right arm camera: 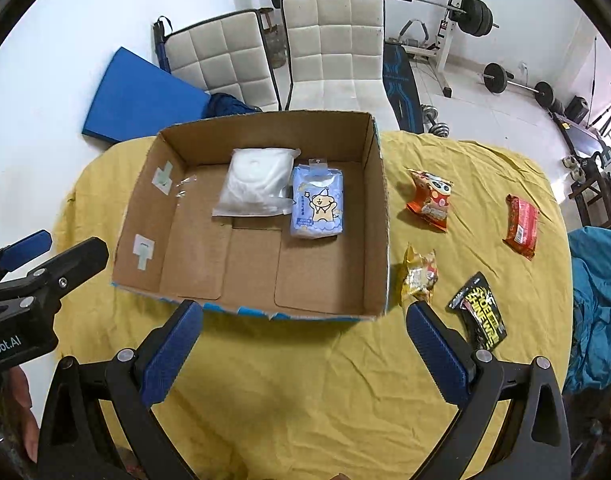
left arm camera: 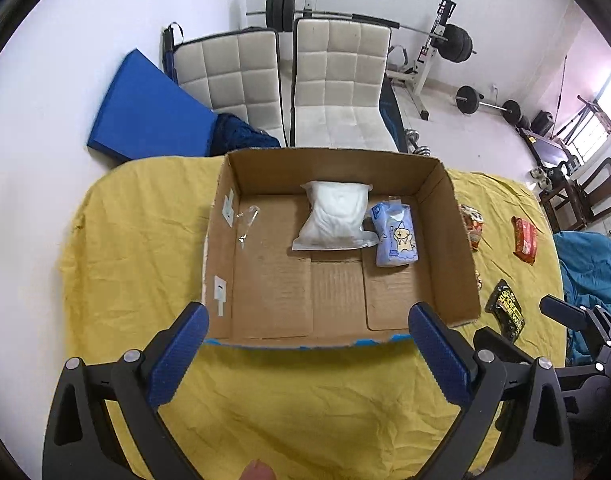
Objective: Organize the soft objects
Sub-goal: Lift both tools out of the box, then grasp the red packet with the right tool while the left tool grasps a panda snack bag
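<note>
Ahead of my grippers: brown cardboard box [right arm camera: 257,216] on a mustard-yellow cloth [right arm camera: 305,380], holding a white pouch [right arm camera: 257,184] and a pale blue pack [right arm camera: 317,204] printed with a cartoon bear. Right of my right gripper [right arm camera: 305,350], blue-padded with black arms: an orange-red snack bag [right arm camera: 431,200], a red wrapper [right arm camera: 521,226], a gold packet [right arm camera: 419,274], and a black packet [right arm camera: 479,312] with yellow lettering.

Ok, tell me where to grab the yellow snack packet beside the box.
Take the yellow snack packet across its puffed middle with the right tool, coming straight down. It lies flat on the yellow cloth close to the cardboard box wall, so a sideways approach from the box side looks blocked.
</note>
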Demonstrator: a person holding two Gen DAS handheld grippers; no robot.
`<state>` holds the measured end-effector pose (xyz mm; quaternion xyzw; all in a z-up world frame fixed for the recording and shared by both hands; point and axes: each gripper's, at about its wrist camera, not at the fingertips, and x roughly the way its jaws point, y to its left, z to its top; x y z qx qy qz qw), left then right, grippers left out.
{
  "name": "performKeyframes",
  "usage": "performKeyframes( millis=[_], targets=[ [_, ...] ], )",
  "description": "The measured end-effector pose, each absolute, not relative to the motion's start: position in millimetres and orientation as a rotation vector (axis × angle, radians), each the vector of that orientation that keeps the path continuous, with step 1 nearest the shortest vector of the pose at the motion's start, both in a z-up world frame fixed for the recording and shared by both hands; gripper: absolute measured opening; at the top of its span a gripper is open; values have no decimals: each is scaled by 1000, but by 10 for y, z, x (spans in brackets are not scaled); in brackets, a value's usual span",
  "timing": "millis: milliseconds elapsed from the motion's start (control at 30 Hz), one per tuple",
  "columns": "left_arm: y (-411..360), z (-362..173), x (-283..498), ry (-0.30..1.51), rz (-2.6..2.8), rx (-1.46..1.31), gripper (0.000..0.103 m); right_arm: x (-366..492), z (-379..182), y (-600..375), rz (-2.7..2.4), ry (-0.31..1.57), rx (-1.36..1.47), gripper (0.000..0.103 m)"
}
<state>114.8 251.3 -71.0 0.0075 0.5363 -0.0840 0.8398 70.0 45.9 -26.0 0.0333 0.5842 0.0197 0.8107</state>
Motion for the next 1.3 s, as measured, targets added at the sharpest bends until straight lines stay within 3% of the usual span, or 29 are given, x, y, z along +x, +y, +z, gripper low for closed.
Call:
performKeyframes(
  millis=[467,867,1067,1300],
  targets=[
    [2325,-454,885,1118,-167,13,103,420,69,113,53,1203,169,103],
    [803,-470,1183,1153,-359,66,103,420,-109,-1736,-202,1235,316,103],
    [-258,-826,1770,1220,-425,163,103,714,-422,-2820,-297,1286,342,103],
    [-1099,-1711,2501,1404,-412,282,98,1410,-1148,-3591,-282,1388,406,103]
  ],
)
